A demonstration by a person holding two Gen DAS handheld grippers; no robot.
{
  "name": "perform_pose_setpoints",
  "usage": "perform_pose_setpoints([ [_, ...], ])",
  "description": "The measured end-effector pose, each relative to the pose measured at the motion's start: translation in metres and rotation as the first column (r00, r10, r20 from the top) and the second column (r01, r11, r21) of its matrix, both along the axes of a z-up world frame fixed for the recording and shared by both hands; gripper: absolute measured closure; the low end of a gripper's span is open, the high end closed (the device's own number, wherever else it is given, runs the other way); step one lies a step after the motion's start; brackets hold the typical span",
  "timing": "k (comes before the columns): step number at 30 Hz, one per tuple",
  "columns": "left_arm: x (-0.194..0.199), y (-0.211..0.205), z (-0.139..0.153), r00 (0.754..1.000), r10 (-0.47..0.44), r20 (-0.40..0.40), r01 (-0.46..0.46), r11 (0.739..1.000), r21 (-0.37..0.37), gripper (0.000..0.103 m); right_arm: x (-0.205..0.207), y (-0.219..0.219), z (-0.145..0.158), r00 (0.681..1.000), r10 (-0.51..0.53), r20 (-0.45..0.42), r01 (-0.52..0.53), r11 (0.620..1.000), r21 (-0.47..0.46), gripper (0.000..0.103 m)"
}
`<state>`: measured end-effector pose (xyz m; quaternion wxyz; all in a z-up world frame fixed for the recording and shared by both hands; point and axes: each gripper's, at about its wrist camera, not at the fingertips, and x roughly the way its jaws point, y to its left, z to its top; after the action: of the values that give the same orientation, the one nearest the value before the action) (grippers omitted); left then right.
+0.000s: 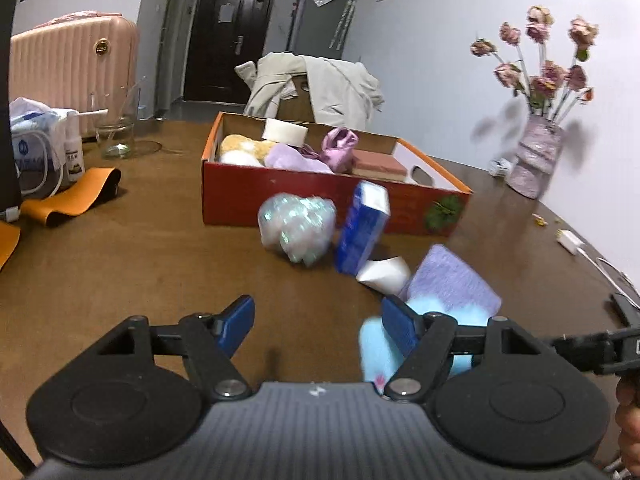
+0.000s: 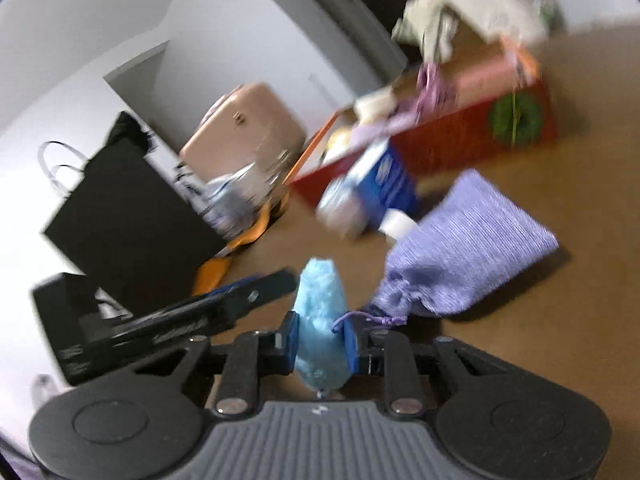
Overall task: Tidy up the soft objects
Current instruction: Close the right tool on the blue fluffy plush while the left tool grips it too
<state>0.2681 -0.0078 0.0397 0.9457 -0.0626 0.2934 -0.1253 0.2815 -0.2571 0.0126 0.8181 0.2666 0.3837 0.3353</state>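
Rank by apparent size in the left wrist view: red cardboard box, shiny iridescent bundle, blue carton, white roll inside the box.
1. Red cardboard box, clearly largest.
2-3. Shiny iridescent bundle and blue carton look alike; not ranked.
4. White roll, smallest, though it sits farther back.

You face pale grey walls (image 1: pixel 440 40) and a dark door (image 1: pixel 228 40). A pink suitcase (image 1: pixel 72 60) stands left, a grey refrigerator (image 1: pixel 316 20) beyond a jacket-draped chair (image 1: pixel 320 84), behind the brown table (image 1: pixel 140 248).
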Motion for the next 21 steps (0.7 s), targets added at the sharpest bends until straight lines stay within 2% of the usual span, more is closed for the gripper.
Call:
perform_pose_setpoints([
  [2, -0.013, 0.003, 0.001, 1.000, -0.012, 0.006, 0.012, 1.000, -0.005, 0.030, -0.014, 0.000, -0.001, 0.999, -0.037, -0.002, 0.036, 0.999, -0.039, 0.063],
  [3, -0.020, 0.005, 0.000, 1.000, -0.008, 0.007, 0.008, 1.000, -0.002, 0.030, -0.022, -0.001, 0.000, 0.997, -0.077, 0.020, 0.079, 0.992, -0.095, 0.044],
  [4, -0.024, 0.008, 0.000, 1.000, 0.000, 0.003, 0.000, 1.000, 0.000, 0.030, -0.029, -0.001, 0.003, 0.993, -0.107, 0.046, 0.112, 0.984, -0.138, 0.041],
  [6, -0.034, 0.014, -0.001, 1.000, 0.011, -0.007, -0.011, 1.000, -0.009, 0.030, -0.043, -0.003, 0.011, 0.980, -0.159, 0.118, 0.179, 0.966, -0.189, 0.041],
  [9, -0.044, 0.017, -0.002, 0.999, -0.010, -0.033, 0.008, 0.998, -0.062, 0.030, -0.055, -0.006, 0.021, 0.971, -0.159, 0.178, 0.192, 0.963, -0.188, 0.042],
  [13, -0.054, 0.010, -0.003, 0.997, -0.080, -0.019, 0.077, 0.989, -0.128, 0.030, -0.060, 0.006, 0.022, 0.970, -0.137, 0.200, 0.185, 0.951, -0.249, 0.044],
  [16, -0.052, 0.001, -0.011, 0.994, -0.105, -0.026, 0.100, 0.983, -0.154, 0.032, -0.067, 0.017, 0.015, 0.979, -0.116, 0.166, 0.156, 0.956, -0.250, 0.050],
  [18, -0.051, -0.002, -0.017, 0.990, -0.132, -0.042, 0.122, 0.975, -0.185, 0.044, -0.072, 0.023, 0.013, 0.980, -0.113, 0.162, 0.152, 0.955, -0.254, 0.055],
  [19, -0.050, -0.003, -0.020, 0.987, -0.152, -0.053, 0.138, 0.969, -0.207, 0.056, -0.074, 0.024, 0.010, 0.981, -0.110, 0.159, 0.146, 0.960, -0.239, 0.063],
  [20, -0.050, -0.002, -0.023, 0.982, -0.175, -0.067, 0.155, 0.959, -0.237, 0.063, -0.076, 0.024, 0.008, 0.981, -0.116, 0.154, 0.147, 0.966, -0.213, 0.067],
  [21, -0.050, -0.002, -0.025, 0.981, -0.179, -0.076, 0.155, 0.955, -0.254, 0.064, -0.076, 0.024, 0.006, 0.980, -0.132, 0.149, 0.161, 0.965, -0.206, 0.069],
])
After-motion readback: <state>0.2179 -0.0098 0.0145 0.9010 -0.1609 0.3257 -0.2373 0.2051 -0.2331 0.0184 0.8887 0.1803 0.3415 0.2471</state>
